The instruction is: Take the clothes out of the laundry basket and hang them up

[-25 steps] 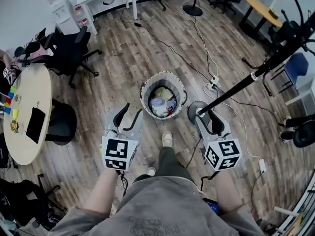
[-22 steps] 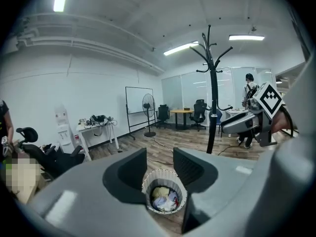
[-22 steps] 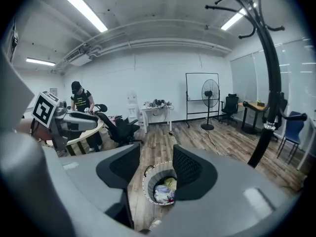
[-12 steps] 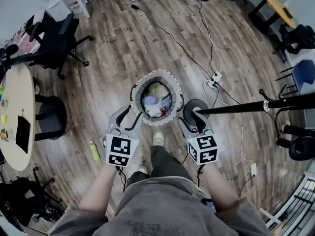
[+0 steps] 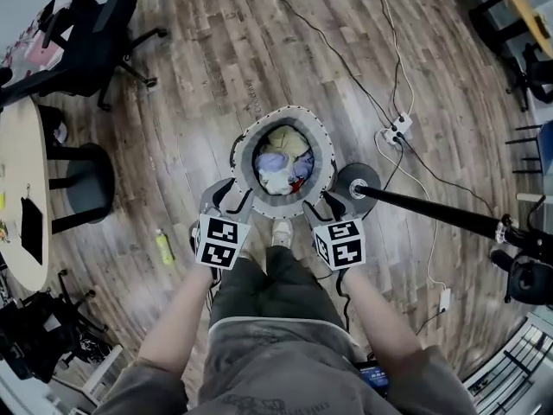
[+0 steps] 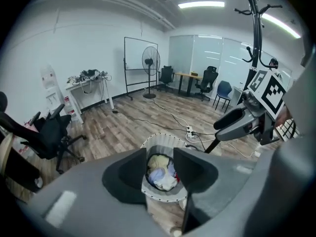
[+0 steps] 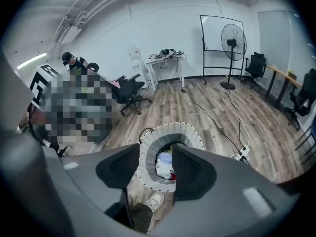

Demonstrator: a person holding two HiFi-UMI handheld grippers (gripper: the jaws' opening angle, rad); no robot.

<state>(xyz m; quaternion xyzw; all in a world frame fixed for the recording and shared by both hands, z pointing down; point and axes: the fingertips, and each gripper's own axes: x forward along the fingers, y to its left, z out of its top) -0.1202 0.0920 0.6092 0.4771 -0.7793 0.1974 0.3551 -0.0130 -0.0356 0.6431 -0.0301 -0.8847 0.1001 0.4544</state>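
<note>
A round white laundry basket [image 5: 317, 137] stands on the wooden floor right in front of my feet. Crumpled clothes [image 5: 278, 158] fill it: pale yellow, light blue, white and a bit of red. The same basket [image 6: 158, 194] with the clothes [image 6: 159, 172] shows between the jaws in the left gripper view, and the basket [image 7: 168, 135] again in the right gripper view. My left gripper [image 5: 227, 199] hangs open at the basket's near left rim. My right gripper [image 5: 321, 204] hangs open at its near right rim. Neither holds anything.
A coat stand's round base [image 5: 357, 180] sits just right of the basket, its black pole [image 5: 432, 209] running off right. A power strip and cables [image 5: 398, 130] lie behind it. A yellow-green bottle [image 5: 163, 246] lies at my left. Office chairs [image 5: 82, 46] and a round table [image 5: 22, 197] stand at the left.
The head view has tipped further down and closed on the basket. Both grippers have come forward and together to the basket's near rim, still open.
</note>
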